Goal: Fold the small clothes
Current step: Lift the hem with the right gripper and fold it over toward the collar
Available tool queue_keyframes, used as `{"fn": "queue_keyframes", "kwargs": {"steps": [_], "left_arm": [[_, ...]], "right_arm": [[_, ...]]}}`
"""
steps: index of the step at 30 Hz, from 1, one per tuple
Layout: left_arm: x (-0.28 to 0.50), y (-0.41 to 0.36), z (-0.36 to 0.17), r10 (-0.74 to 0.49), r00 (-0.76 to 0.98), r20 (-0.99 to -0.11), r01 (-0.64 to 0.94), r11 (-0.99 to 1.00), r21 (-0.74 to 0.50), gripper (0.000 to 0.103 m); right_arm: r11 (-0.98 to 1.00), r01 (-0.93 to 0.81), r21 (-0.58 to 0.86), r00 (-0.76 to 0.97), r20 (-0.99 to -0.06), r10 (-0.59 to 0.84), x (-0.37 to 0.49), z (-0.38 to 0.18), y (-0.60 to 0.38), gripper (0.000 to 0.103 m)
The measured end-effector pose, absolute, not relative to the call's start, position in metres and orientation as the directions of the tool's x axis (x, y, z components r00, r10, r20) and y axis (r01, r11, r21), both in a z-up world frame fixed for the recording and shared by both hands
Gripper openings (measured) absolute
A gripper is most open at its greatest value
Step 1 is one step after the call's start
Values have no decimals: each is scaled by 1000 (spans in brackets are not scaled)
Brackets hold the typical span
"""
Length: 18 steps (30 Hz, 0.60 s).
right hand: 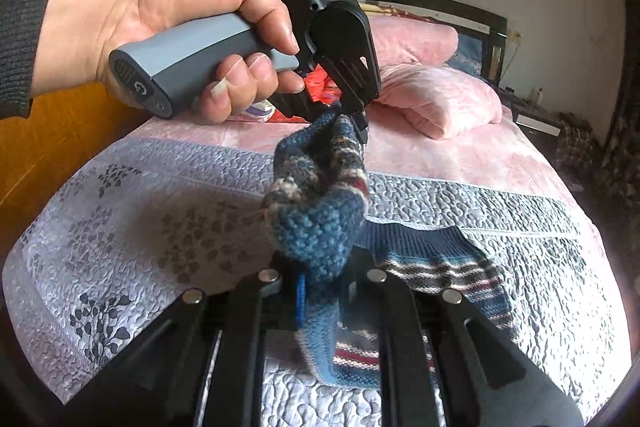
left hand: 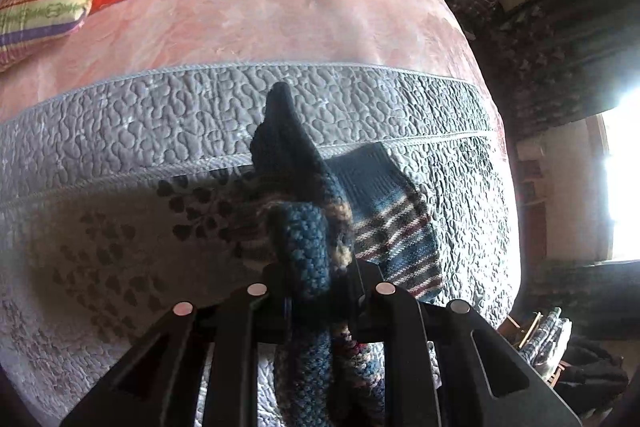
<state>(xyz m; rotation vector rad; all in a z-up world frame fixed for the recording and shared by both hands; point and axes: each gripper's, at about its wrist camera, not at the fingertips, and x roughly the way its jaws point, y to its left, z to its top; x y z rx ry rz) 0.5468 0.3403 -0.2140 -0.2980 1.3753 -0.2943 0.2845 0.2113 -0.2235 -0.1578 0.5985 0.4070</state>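
The knitted sock (right hand: 320,211) — blue with striped bands — is lifted clear of the bed (right hand: 500,163) and spans the gap between the two grippers. The right gripper (right hand: 320,279) is closed on the sock's lower, blue end; the fabric is bunched between its fingers and a tail hangs below them. The left gripper (right hand: 352,111), held in a person's hand (right hand: 160,27), pinches the opposite end from above, with its jaws closed on the knit. In the left wrist view, the same sock runs up through the left gripper (left hand: 316,291), with a dark end projecting beyond the fingers.

Holding both ends appears intended to control the sock's length, so that one end can be brought to the other for a fold. At present the fabric is twisted and slack rather than flat, which may make the fold uneven.

A second sock (right hand: 448,267) of the same pattern lies flat on the grey quilted cover (right hand: 140,219), just beyond the right gripper — likely the pair's mate. Pink pillows (right hand: 440,99) rest well apart at the head of the bed.
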Motion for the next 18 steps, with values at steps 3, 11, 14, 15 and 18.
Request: {"fn": "queue_keyframes", "kwargs": {"steps": [3, 11, 14, 15, 18], "left_arm": [[550, 326, -213, -371, 169, -913, 41, 928, -370, 19], [560, 285, -219, -360, 160, -919, 59, 933, -355, 19], [563, 272, -221, -352, 159, -922, 69, 936, -346, 19], [564, 268, -221, -350, 159, -923, 71, 937, -343, 19], [566, 257, -224, -338, 160, -927, 75, 941, -330, 19]], "right_arm": [[917, -399, -15, 754, -574, 319, 287, -223, 200, 10], [934, -358, 8, 759, -580, 296, 296, -226, 167, 10], [939, -343, 20, 760, -581, 290, 299, -227, 154, 10], [940, -340, 24, 760, -581, 290, 300, -228, 152, 10], [944, -328, 38, 761, -581, 288, 303, -230, 142, 10]]}}
